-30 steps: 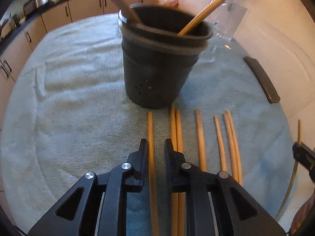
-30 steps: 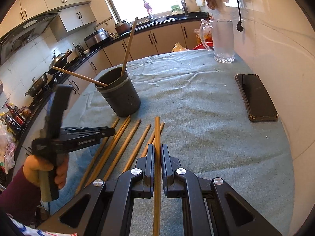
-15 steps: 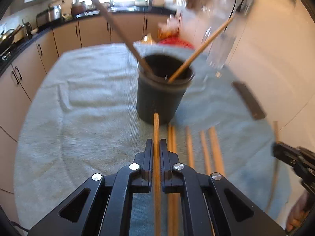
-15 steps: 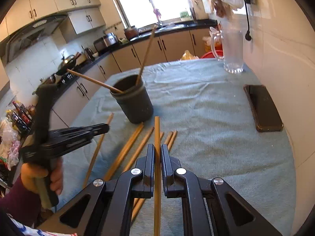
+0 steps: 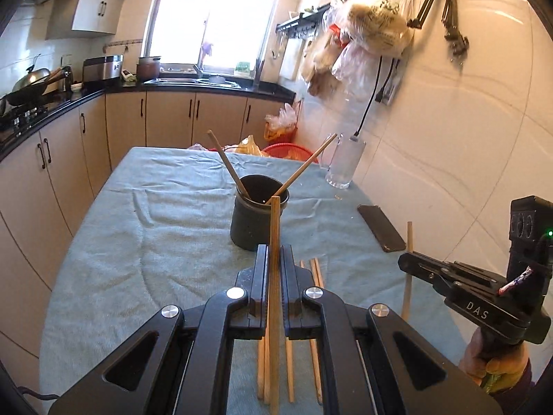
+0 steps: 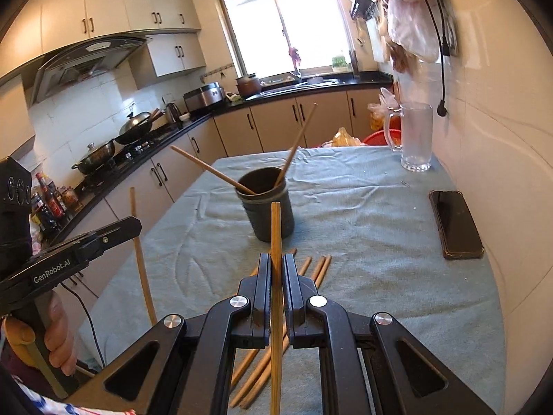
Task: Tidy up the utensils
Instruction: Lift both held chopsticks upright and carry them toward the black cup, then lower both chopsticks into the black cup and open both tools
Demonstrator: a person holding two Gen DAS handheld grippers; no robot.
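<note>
Both tools are clamped on a chopstick each: left tool point(image 5: 274, 263) grips one chopstick point(image 5: 274, 228), right tool point(image 6: 275, 269) grips another point(image 6: 275, 228), both raised above the worktop point(image 6: 380, 228). Dark holder cup point(image 6: 268, 207) just ahead, loose chopsticks point(image 5: 316, 271) lying near it.

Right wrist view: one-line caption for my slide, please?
Right tongs clamp one chopstick, aimed toward the dark holder; more chopsticks lie on the cloth.

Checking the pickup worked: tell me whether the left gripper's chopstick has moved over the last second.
Yes. The chopstick in the left gripper lay flat on the cloth before; now it is lifted clear, tip up against the dark holder.
</note>
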